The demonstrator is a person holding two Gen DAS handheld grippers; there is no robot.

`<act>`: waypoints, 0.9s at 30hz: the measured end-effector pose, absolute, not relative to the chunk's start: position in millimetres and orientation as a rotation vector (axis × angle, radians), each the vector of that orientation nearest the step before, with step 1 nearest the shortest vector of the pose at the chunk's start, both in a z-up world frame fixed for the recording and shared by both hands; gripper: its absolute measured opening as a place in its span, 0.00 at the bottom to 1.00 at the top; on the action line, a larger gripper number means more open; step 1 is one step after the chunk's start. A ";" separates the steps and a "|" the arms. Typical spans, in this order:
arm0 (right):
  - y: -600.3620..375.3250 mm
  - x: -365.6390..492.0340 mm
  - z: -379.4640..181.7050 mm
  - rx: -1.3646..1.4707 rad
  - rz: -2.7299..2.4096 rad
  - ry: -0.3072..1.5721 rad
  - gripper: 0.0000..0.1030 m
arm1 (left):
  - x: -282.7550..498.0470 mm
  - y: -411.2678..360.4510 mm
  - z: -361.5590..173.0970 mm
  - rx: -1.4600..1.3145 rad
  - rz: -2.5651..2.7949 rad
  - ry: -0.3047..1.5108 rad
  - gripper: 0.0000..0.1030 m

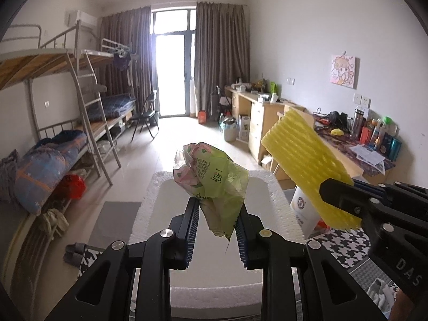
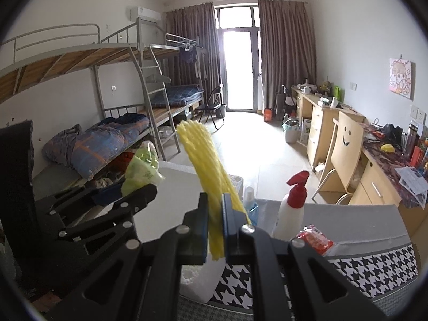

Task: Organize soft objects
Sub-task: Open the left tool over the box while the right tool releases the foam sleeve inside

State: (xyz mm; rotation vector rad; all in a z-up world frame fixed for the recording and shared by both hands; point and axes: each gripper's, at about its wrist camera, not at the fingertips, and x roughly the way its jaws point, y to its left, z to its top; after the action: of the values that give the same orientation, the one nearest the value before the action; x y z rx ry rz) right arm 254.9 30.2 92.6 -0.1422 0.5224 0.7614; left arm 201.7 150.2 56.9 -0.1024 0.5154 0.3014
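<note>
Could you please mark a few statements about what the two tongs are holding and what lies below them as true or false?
1. The left tongs grip a crumpled green plastic bag. True.
2. The right tongs are empty. False: they are shut on a yellow foam net.
3. A white foam box lies below the left tongs. True.
4. The spray bottle has a blue trigger head. False: its head is red.
5. The bag is held above the box, not resting in it. True.
</note>
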 end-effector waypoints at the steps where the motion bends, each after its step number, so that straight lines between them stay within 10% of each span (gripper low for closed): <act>1: 29.5 253.8 91.8 -0.142 0.761 0.525 0.12 | 203.4 151.6 55.2 -0.102 0.302 0.526 0.27; 8: 31.6 256.0 93.4 -0.152 0.757 0.528 0.12 | 208.7 152.6 50.4 -0.095 0.305 0.563 0.39; 12: 31.6 257.5 94.4 -0.149 0.749 0.528 0.12 | 203.6 157.1 50.8 -0.121 0.322 0.542 0.78; 27: 45.3 261.3 89.9 -0.160 0.772 0.549 0.11 | 184.8 166.2 58.5 -0.135 0.393 0.490 0.96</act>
State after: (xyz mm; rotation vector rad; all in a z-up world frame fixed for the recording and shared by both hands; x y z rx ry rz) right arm 261.3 45.3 89.9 -0.1602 0.5490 0.7719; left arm 184.8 166.2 58.5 -0.1346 0.4899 0.3927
